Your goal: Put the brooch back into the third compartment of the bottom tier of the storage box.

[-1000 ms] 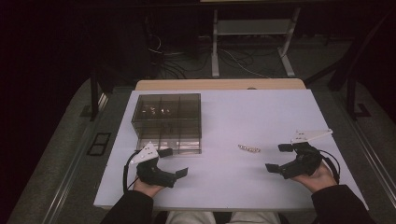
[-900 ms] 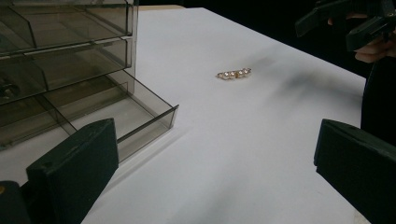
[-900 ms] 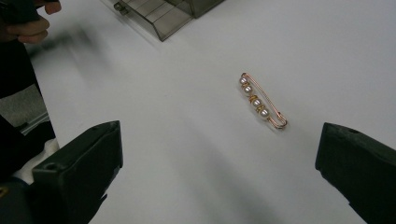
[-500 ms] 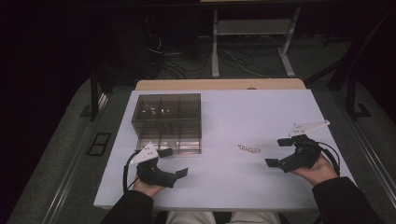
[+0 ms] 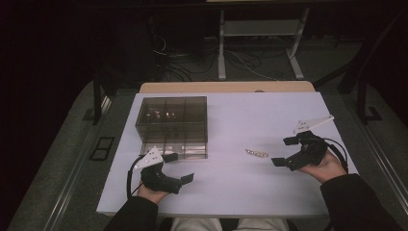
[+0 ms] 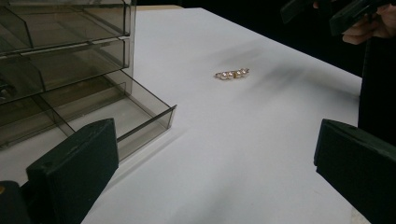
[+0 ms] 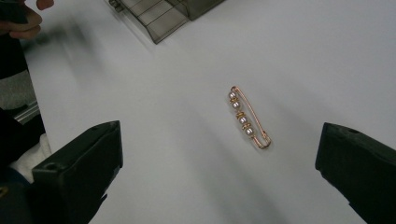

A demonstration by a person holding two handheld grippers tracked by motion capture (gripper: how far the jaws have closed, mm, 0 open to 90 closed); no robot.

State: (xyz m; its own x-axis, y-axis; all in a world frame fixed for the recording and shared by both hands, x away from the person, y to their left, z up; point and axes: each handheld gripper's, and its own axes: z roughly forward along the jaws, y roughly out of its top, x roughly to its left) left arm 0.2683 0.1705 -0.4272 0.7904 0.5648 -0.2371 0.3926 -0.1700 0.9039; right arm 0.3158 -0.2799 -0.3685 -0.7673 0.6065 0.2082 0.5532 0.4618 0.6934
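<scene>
Two grippers work a white surface where a gold pin strung with small pearls lies flat, well to the right of a smoky plastic drawer box. Over the last second the right gripper has crept leftward from the surface's right edge toward the pin, closing part of the gap; its jaws stand wide apart and hold nothing. In the right gripper view the pin sits between the two black jaws but beyond their tips, untouched. The left gripper has stayed put just in front of the box, jaws likewise spread wide and empty. The left gripper view shows the box's lowest drawer pulled out, with the pin lying apart from it on bare surface. The shift suggests the right hand is lining up to pick the pin, with the open drawer its likely destination; the grasp itself has not yet begun.
</scene>
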